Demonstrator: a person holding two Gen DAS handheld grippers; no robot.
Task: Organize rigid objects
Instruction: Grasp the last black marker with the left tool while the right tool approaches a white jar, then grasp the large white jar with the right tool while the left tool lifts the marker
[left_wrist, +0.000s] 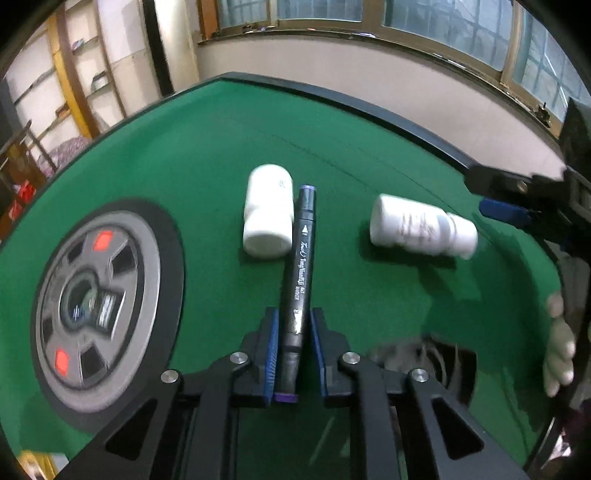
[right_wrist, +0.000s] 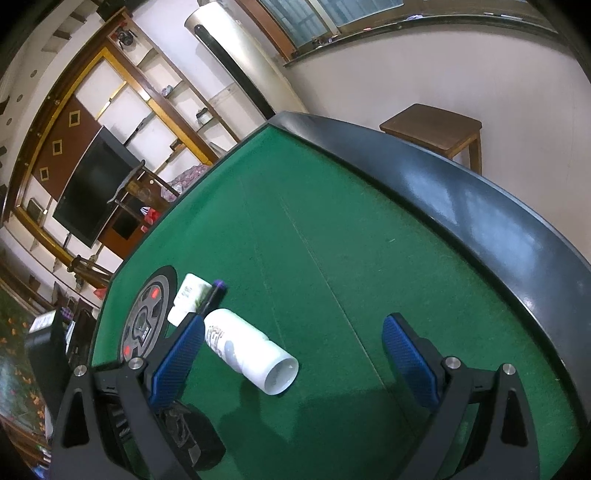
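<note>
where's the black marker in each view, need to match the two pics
Left wrist: the black marker runs up the centre, held between the left gripper fingers, beside a white bottle.
Right wrist: only its purple-capped tip shows, lower left, behind the right gripper's left finger.
Shared landmark: the round grey hub in the green table.

Marker (left_wrist: 301, 254) lies between two bottles (left_wrist: 268, 210) on table (left_wrist: 207, 155).

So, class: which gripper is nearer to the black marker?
Left. The left gripper has the black marker between its fingers. The right gripper is open and stands apart from it, beyond a lying white bottle.
</note>
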